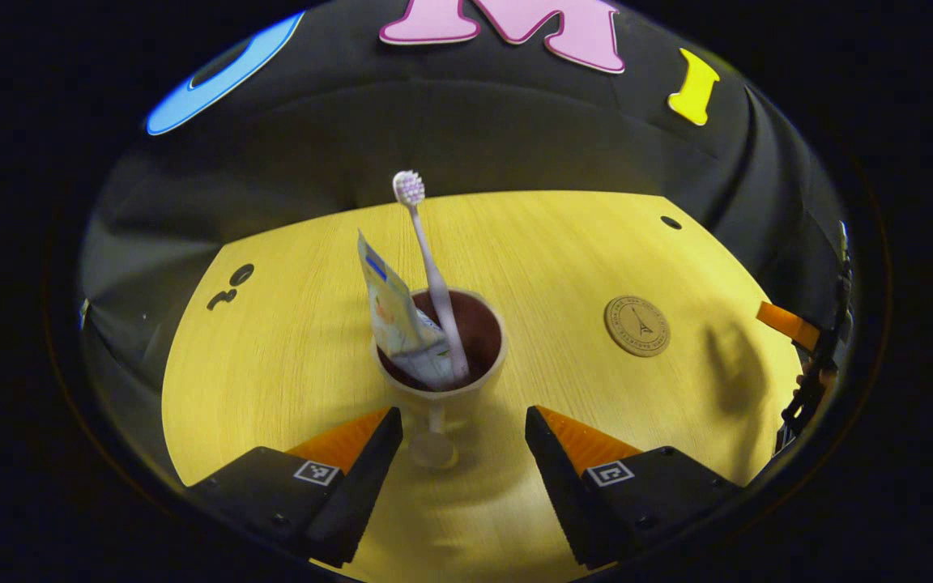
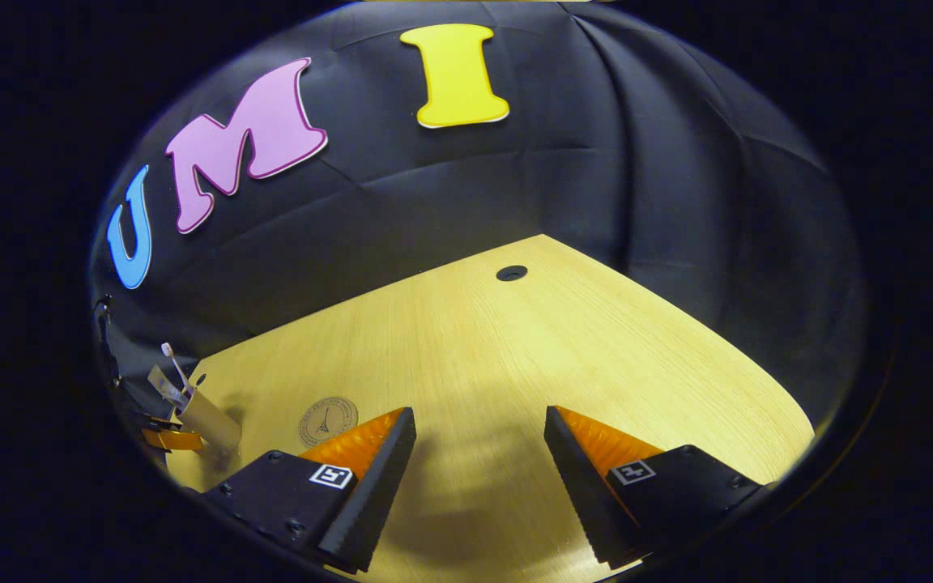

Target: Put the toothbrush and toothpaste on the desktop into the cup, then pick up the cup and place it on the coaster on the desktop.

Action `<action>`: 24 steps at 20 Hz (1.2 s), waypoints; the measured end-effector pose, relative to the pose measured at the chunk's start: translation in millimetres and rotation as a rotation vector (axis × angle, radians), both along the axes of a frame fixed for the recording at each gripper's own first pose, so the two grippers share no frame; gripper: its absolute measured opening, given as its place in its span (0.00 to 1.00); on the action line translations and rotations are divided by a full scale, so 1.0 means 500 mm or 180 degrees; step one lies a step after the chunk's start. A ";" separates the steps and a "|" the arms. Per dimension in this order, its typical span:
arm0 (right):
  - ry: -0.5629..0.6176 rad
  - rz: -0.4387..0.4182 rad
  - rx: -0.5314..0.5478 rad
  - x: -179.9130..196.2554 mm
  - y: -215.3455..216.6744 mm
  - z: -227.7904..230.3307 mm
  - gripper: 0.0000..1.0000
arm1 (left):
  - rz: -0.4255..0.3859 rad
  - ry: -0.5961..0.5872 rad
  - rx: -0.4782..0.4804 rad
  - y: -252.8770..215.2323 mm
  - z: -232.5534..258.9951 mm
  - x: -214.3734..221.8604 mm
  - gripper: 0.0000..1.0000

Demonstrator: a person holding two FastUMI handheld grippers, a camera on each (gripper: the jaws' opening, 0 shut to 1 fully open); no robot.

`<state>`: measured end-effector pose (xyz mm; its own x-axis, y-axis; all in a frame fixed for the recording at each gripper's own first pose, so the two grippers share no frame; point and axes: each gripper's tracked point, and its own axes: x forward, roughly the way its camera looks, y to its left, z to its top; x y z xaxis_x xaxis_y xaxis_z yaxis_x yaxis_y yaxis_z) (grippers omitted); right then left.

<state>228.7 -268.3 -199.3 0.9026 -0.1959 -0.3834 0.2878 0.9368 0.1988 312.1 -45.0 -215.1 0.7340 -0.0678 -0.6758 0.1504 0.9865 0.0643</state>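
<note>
in the left gripper view our left gripper stands spread wide, a finger to each side of the cup, touching nothing, with the toothpaste and toothbrush already upright inside it. we judge the step in hand is the grasp: close evenly on the cup's lower body, lift straight so nothing tips, then carry it right to the coaster on the counter. our right gripper hovers spread and empty over bare counter, well apart, and should stay clear.

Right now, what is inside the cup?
In the left gripper view the cup holds the toothbrush, bristles up, and the toothpaste leaning beside it. Their lower ends and the cup's bottom are hidden by its wall.
</note>
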 end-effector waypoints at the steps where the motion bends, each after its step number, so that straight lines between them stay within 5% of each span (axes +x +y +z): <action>1: 0.0008 -0.0045 0.0020 -0.011 -0.012 -0.004 0.98 | 0.0030 0.0029 -0.0049 -0.002 -0.004 0.004 0.94; 7: 0.0108 -0.0130 0.0130 -0.046 -0.042 -0.026 0.98 | 0.0240 0.0208 -0.0167 0.008 -0.025 0.017 0.70; 10: 0.0107 -0.0150 0.0210 -0.057 -0.042 -0.029 0.98 | 0.0308 0.0322 -0.0120 0.015 -0.039 0.014 0.48; 11: 0.0116 -0.0156 0.0212 -0.059 -0.044 -0.032 0.98 | 0.0310 0.0367 -0.0109 0.016 -0.043 0.013 0.51; 12: 0.0126 -0.0161 0.0202 -0.062 -0.048 -0.035 0.98 | 0.0319 0.0405 -0.0096 0.018 -0.049 0.014 0.33; 13: 0.0151 -0.0160 0.0197 -0.065 -0.050 -0.042 0.98 | 0.0324 0.0422 -0.0100 0.017 -0.052 0.015 0.27; 15: 0.0206 -0.0170 0.0220 -0.078 -0.053 -0.051 0.98 | 0.0328 0.0421 -0.0120 0.015 -0.049 0.010 0.35; 24: 0.0332 -0.0069 0.0198 -0.119 -0.024 -0.069 0.98 | 0.0437 0.0301 -0.0226 0.003 -0.042 0.011 0.25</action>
<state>169.0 -280.3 -233.5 0.8531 -0.1877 -0.4869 0.3299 0.9170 0.2245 317.8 -43.5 -236.1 0.6730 -0.0213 -0.7393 0.0160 0.9998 -0.0143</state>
